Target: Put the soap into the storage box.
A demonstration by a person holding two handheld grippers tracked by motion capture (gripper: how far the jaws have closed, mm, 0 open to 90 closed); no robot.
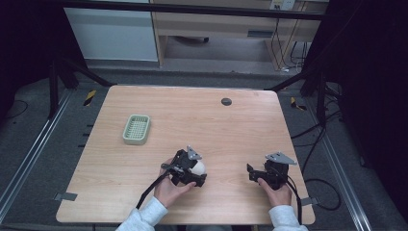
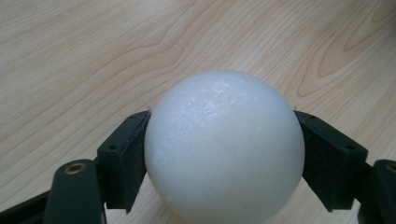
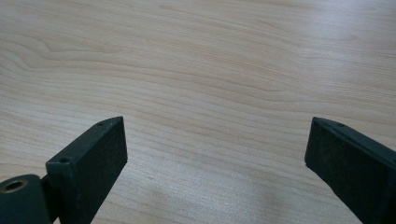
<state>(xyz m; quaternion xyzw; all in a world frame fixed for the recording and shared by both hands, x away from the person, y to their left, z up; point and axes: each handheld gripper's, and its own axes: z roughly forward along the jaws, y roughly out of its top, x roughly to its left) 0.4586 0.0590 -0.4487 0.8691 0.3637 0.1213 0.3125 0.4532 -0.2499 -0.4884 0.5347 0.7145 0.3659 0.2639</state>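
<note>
white ball [image 2: 224, 149] clenched in left gripper [image 2: 223, 158]; high view adds green basket [image 1: 136, 129].

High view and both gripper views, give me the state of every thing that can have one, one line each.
Left tongs: shut on the white ball, pads against its two sides.
White ball: gripped between the left tongs over the table.
Right tongs: open, nothing between them.
Green basket: flat on the table, apparently empty, untouched.
Table: bare wood.
</note>
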